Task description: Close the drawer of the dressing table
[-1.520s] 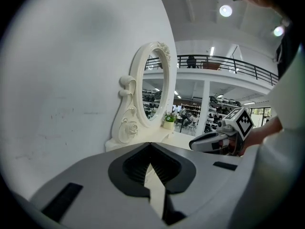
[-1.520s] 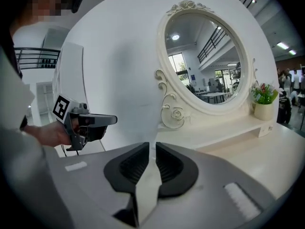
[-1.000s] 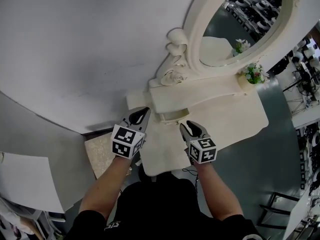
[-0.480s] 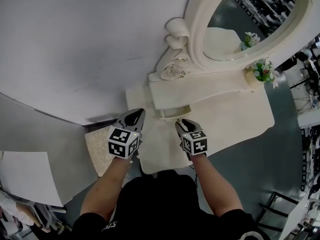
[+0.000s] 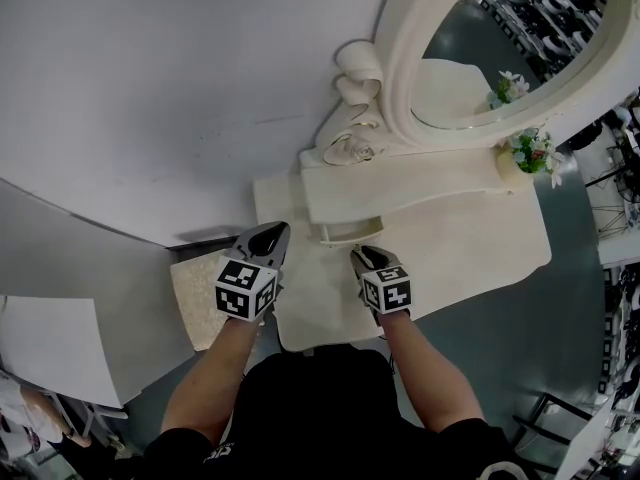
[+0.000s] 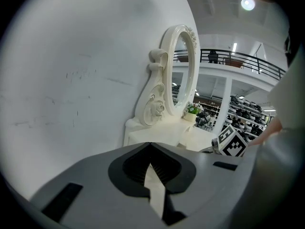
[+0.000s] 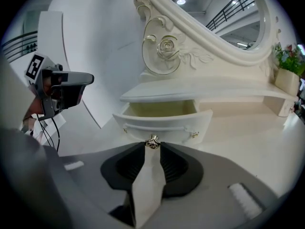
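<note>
The cream dressing table (image 5: 470,253) has a small drawer (image 5: 350,232) pulled out under its mirror shelf. In the right gripper view the open drawer (image 7: 162,116) faces me, and its metal knob (image 7: 152,142) sits right at the tips of my right gripper (image 7: 152,146). Those jaws have just been closing and stand a narrow gap apart, with the knob in the gap at the tips. I cannot see the pads pressing on it. My left gripper (image 5: 268,236) hovers left of the drawer over the table's corner. It is shut and holds nothing, its tips meeting (image 6: 150,144).
An oval mirror (image 5: 490,48) in a carved frame stands behind the drawer. A small flower pot (image 5: 525,153) sits on the shelf's right end. A beige slab (image 5: 195,298) and a white panel (image 5: 50,358) lie left of the table. A white wall rises behind.
Both grippers have come lower. The right one has drawn in towards the drawer front until its tips reach the knob.
</note>
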